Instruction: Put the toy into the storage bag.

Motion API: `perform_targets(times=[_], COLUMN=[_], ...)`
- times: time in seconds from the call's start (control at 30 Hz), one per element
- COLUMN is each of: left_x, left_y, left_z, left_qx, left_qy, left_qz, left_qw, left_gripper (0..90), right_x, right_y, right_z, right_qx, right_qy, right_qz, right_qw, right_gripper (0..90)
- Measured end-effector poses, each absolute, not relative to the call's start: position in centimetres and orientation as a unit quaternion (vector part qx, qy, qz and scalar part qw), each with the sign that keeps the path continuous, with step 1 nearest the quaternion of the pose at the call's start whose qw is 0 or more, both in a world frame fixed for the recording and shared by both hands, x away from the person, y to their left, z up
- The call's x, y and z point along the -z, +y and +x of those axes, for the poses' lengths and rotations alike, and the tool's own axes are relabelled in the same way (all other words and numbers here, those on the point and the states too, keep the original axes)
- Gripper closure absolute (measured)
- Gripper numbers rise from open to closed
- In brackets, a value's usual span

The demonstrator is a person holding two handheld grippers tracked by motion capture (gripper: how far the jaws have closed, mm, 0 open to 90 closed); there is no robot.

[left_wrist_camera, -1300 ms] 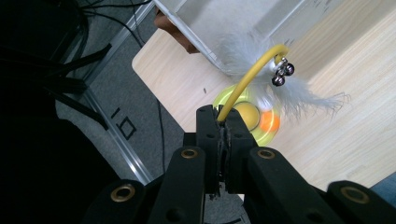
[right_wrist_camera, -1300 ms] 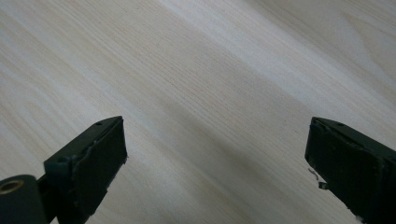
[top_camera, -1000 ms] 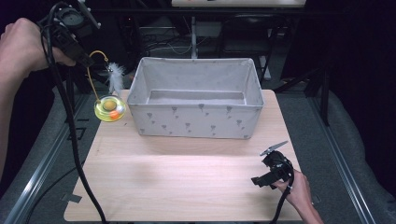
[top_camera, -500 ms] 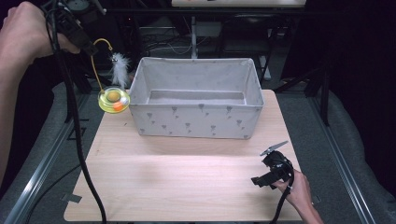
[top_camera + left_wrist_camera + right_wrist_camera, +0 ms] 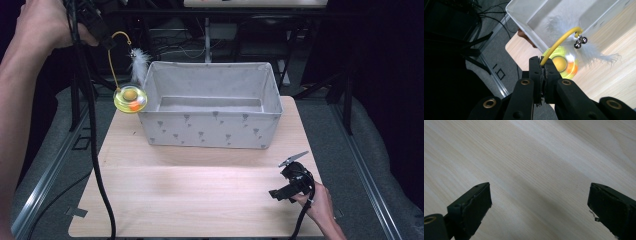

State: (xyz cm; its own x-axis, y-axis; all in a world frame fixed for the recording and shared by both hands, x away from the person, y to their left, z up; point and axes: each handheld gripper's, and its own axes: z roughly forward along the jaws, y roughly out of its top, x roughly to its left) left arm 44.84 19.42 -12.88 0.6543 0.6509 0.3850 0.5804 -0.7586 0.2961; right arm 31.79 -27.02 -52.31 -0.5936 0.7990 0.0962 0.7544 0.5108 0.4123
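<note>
A cat toy hangs in the air: a yellow-green disc [image 5: 130, 99] with an orange ball, a curved yellow wire [image 5: 113, 60], a white feather [image 5: 138, 64] and small bells [image 5: 580, 42]. My left gripper [image 5: 104, 40] is shut on the wire's end at the upper left, above the table's left edge. The disc [image 5: 561, 62] dangles beside the left wall of a grey fabric bin [image 5: 210, 106]. My right gripper [image 5: 292, 182] rests near the table's front right, jaws wide apart over bare wood [image 5: 536, 170], nothing between them.
The wooden table [image 5: 200, 200] has free room in front of the bin. Black cable [image 5: 95, 165] trails down from the left gripper across the table's left side. Metal rails and floor lie beyond both side edges.
The left gripper has lifted the toy up and to the right; the disc has risen off the table and now hangs at the bin's left rim. The right gripper has stayed put.
</note>
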Motion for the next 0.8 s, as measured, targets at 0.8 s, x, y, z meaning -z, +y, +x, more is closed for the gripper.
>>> perform_targets(times=[0.8], left_x=[13.3], left_y=[16.4], left_z=[48.1], left_qx=[-0.229], left_qy=[0.34], left_qz=[0.91], left_qw=[0.061], left_gripper=[87.8], right_x=[52.2], right_y=[-27.0], right_z=[31.7], right_qx=[-0.203], right_qy=[0.871], right_qz=[0.444], right_qw=[0.057], right_gripper=[4.8])
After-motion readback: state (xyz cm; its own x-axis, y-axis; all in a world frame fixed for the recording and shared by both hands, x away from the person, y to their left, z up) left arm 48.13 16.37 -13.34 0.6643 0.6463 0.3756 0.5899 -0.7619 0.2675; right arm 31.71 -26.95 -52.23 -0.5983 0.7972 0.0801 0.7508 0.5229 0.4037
